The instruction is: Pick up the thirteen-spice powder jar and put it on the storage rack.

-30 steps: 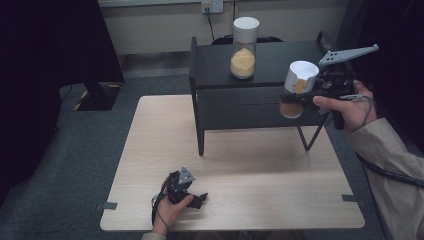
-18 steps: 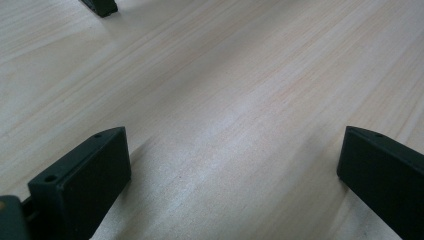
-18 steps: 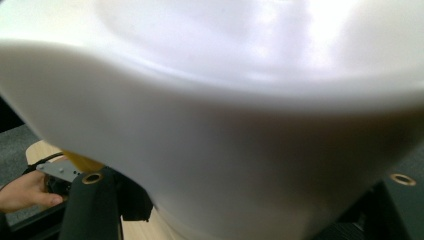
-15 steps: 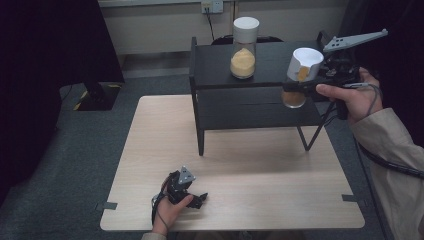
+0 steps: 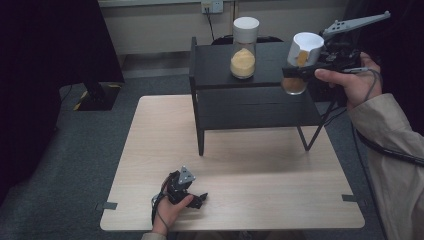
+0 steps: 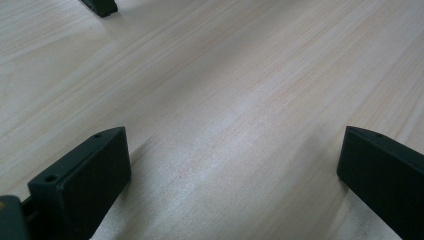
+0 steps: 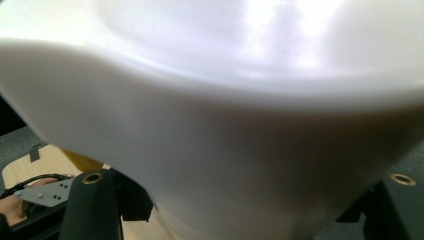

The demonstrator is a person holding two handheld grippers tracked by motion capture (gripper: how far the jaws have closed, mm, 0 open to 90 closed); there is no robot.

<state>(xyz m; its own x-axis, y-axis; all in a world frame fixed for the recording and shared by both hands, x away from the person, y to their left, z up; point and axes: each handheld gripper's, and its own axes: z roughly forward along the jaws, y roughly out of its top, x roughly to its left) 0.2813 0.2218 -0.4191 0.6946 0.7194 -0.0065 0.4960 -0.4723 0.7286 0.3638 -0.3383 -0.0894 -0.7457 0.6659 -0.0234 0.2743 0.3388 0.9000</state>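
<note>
at upper right, the right gripper jaws clamp a white-lidded glass jar of orange powder beside the black metal shelf, likely placing it; next lower gently. the left gripper rests wide open, empty, on the pale wooden bench.

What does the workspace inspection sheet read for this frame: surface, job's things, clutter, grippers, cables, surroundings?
Surface: light wooden table, bare around the left gripper.
Job's things: black shelf on the table; white-lidded jar of yellow powder standing on top; second jar tilted, held at the shelf's right end.
Clutter: nothing seen.
Grippers: left gripper resting on the table, jaws wide apart; right gripper raised, jaws around the second jar.
Cables: black cable trailing over the right sleeve.
Surroundings: grey carpet, wall socket.
</note>
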